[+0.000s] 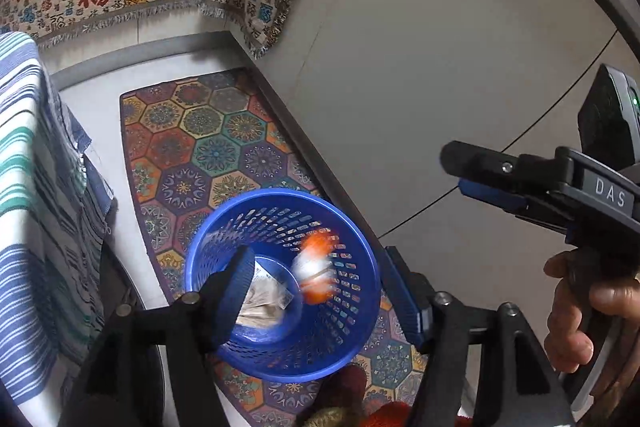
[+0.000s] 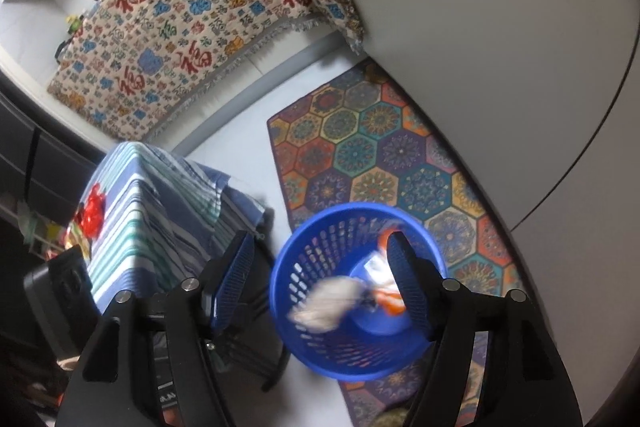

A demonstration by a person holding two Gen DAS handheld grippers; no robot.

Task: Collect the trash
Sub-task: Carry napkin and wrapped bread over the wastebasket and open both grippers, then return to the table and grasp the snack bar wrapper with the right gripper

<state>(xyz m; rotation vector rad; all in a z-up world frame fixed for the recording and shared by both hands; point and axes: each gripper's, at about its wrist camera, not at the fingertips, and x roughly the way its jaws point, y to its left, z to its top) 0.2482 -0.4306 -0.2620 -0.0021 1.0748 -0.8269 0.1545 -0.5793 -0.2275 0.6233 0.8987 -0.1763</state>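
Note:
A blue plastic mesh basket (image 1: 280, 359) stands on a patterned rug, right below both grippers. In the left wrist view my left gripper (image 1: 320, 291) is open above its mouth. A blurred orange-and-white wrapper (image 1: 314, 267) hangs loose between the jaws, touching neither, and crumpled paper (image 1: 260, 303) lies on the basket's floor. My right gripper (image 1: 456, 173) comes in from the right, held by a hand (image 1: 580, 307). In the right wrist view that gripper (image 2: 320, 279) is open over the basket (image 2: 304, 347), with a blurred whitish wad (image 2: 320, 307) and the orange wrapper (image 2: 382, 293) loose inside the rim.
The hexagon-patterned rug (image 2: 380, 155) lies beside a grey round table (image 1: 440, 47). A striped cloth covers a stand (image 2: 160, 211) left of the basket, with red shiny items (image 2: 92, 211) on it. A throw printed with characters (image 2: 180, 19) drapes furniture at the back.

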